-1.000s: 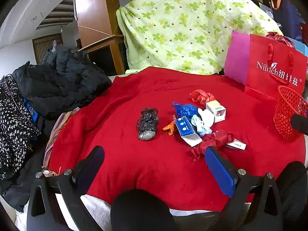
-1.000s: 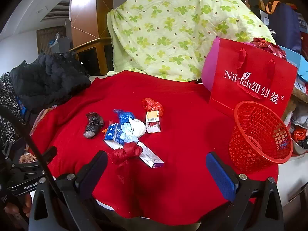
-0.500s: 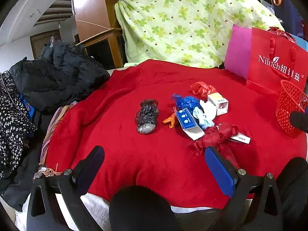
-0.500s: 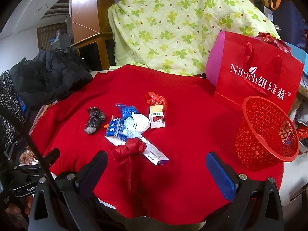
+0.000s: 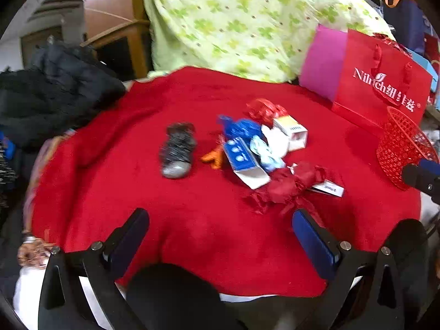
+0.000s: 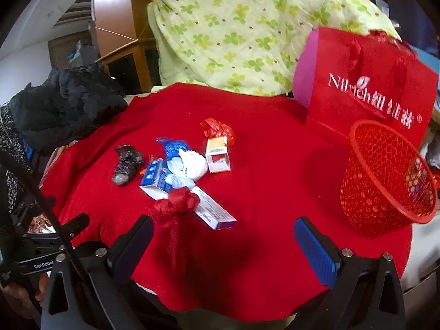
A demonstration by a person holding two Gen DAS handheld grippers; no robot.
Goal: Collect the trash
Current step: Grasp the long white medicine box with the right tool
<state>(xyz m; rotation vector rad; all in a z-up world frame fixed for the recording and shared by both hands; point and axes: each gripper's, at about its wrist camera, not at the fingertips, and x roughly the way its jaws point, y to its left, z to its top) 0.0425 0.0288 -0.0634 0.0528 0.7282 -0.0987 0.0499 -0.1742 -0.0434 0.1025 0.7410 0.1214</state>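
Trash lies in a heap on the red cloth (image 5: 192, 220): a black crumpled bag (image 5: 177, 150) (image 6: 126, 165), a blue-and-white carton (image 5: 242, 162) (image 6: 156, 178), a small white box (image 5: 293, 132) (image 6: 217, 156), a red foil wrapper (image 5: 264, 108) (image 6: 217, 129), a dark red cloth wad (image 5: 288, 187) (image 6: 177, 205) and a long flat box (image 6: 214, 211). A red mesh basket (image 5: 404, 148) (image 6: 385, 181) stands at the right edge. My left gripper (image 5: 220, 236) is open, just short of the wad. My right gripper (image 6: 222, 242) is open, its left finger close to the wad.
A red gift bag (image 5: 385, 82) (image 6: 368, 82) stands behind the basket. A green-patterned quilt (image 5: 247, 22) rises at the back. Black jackets (image 5: 49, 96) (image 6: 63, 104) are piled at the left. The other gripper's tip (image 5: 420, 176) shows at the right edge.
Both grippers have moved forward toward the trash heap, which now looms larger in both views. Nothing on the cloth has shifted. Both stay open.
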